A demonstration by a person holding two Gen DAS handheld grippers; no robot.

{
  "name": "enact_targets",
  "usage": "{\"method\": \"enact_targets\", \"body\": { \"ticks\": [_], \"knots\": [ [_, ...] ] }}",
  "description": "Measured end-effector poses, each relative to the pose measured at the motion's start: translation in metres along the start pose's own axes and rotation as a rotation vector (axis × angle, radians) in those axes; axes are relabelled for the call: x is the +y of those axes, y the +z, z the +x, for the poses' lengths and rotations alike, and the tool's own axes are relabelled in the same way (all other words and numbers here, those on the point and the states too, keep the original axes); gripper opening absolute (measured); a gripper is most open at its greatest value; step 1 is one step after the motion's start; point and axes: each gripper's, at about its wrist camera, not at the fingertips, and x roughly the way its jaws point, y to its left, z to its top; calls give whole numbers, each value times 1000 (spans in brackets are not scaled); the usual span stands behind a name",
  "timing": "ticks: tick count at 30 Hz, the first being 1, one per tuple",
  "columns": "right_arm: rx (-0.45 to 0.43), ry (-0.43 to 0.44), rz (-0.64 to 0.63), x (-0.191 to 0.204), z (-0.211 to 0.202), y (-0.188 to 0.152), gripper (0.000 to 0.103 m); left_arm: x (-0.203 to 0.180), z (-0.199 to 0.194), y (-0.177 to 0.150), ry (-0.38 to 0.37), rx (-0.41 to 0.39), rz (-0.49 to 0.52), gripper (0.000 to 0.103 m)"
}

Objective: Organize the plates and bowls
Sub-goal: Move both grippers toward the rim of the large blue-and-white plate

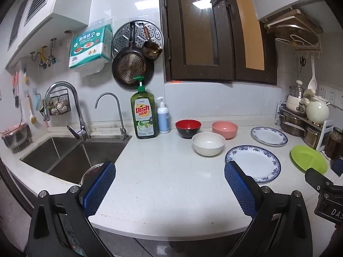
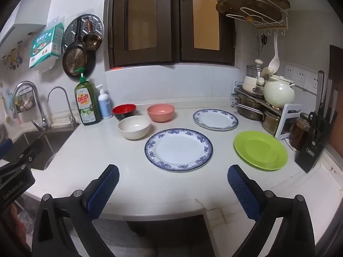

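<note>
On the white counter (image 1: 167, 171) stand three bowls: a red-and-black bowl (image 1: 188, 128) (image 2: 124, 111), a pink bowl (image 1: 225, 129) (image 2: 161, 112) and a white bowl (image 1: 208, 144) (image 2: 134, 127). Two blue-rimmed white plates lie flat, the near plate (image 1: 253, 163) (image 2: 178, 149) and the far plate (image 1: 269, 136) (image 2: 215, 119). A green plate (image 1: 308, 159) (image 2: 260, 150) lies at the right. My left gripper (image 1: 170, 188) hovers open near the counter's front edge, holding nothing. My right gripper (image 2: 173, 190) is open too, just short of the near plate.
A steel sink (image 1: 70, 154) with two faucets lies at the left, with a dish soap bottle (image 1: 144, 115) and pump bottle (image 1: 163, 117) beside it. A pot rack (image 2: 257, 105) and knife block (image 2: 315, 143) crowd the right corner. A window (image 2: 171, 21) sits above.
</note>
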Motion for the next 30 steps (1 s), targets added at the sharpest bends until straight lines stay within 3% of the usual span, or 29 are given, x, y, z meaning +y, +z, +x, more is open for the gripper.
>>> {"method": "enact_targets", "body": {
  "ticks": [30],
  "knots": [
    [-14, -12, 6, -10, -1, 2, 102, -7, 7, -5, -25, 15, 3, 103]
  ]
}}
